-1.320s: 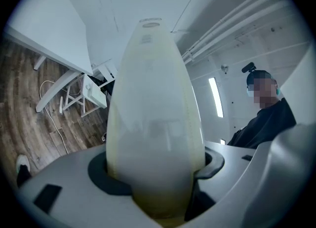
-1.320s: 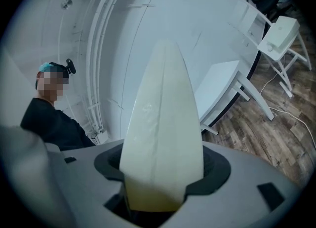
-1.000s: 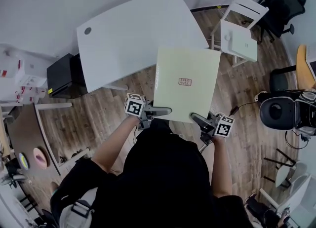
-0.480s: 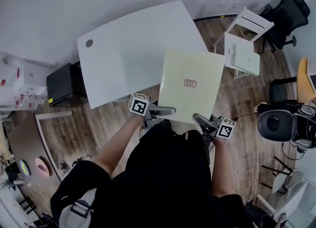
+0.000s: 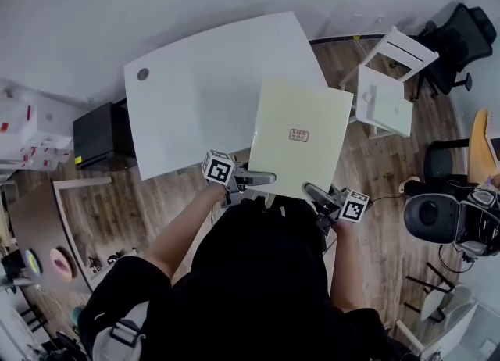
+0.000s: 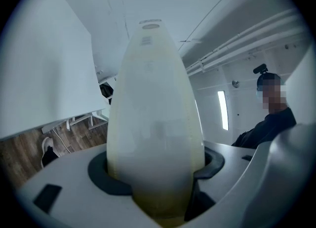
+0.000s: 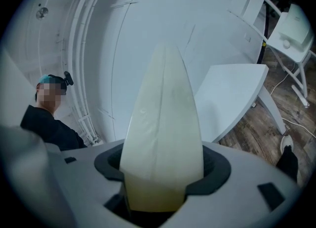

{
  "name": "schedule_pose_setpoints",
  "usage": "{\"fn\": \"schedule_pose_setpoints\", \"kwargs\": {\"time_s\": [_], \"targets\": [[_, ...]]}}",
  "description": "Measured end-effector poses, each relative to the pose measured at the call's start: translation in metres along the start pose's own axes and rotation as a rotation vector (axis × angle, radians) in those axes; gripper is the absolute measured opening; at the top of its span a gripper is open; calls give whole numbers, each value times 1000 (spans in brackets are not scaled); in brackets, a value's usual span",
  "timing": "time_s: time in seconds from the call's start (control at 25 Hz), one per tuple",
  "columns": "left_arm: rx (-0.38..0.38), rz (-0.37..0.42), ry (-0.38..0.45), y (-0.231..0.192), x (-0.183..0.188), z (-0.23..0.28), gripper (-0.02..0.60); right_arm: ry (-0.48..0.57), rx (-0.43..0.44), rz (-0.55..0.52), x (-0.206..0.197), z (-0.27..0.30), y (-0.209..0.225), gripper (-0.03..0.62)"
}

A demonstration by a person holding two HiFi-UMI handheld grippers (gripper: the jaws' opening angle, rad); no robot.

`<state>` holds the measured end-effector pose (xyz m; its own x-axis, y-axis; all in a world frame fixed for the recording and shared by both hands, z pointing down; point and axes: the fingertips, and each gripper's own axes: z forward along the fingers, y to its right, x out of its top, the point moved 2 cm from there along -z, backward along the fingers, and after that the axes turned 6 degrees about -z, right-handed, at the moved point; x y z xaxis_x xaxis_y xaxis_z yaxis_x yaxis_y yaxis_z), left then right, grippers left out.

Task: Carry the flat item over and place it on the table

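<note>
Over the last second the curved white tabletop [image 5: 203,86], at eleven o'clock from us, slides lower in the head view. Its round cable hole [image 5: 143,74] drops with it, so we judge that we are walking toward it.

The left gripper [image 5: 262,177] keeps its clamp on the near left edge of the pale yellow-green flat square panel [image 5: 301,137]. Its own view shows the panel wedged between the jaws and running away from the camera. The panel hangs in the air at twelve to one o'clock, held roughly level. From above, its far left corner overlaps the tabletop's right edge, while most of it lies over the wooden floor [image 5: 367,172]. We cannot tell from this angle whether that corner is truly above the surface.

The right gripper [image 5: 312,192] likewise stays clenched on the near right edge, jaws set wide around the panel, with no change in the hold. The white slatted chair [image 5: 387,101] at two o'clock drifts slightly down.

We judge the carry under way and the placing not yet begun. The panel needs to travel on toward eleven o'clock until all of it is over the tabletop.
</note>
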<state>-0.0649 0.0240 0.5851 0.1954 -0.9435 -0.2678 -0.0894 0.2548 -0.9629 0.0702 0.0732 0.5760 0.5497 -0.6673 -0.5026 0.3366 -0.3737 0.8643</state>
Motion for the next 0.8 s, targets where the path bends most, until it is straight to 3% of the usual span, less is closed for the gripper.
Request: {"fn": "schedule_pose_setpoints", "kwargs": {"time_s": [0.36,0.6,0.8], "targets": [[23,-45,59,-30,55,11,322,-49,20,6,53,23,44,310],[53,-107,76,-64,91,30,322,-87,15,84,86,28,92,310],[128,-148,26,-99,102,38,322,-153,26,144,100,38,134,310]]}}
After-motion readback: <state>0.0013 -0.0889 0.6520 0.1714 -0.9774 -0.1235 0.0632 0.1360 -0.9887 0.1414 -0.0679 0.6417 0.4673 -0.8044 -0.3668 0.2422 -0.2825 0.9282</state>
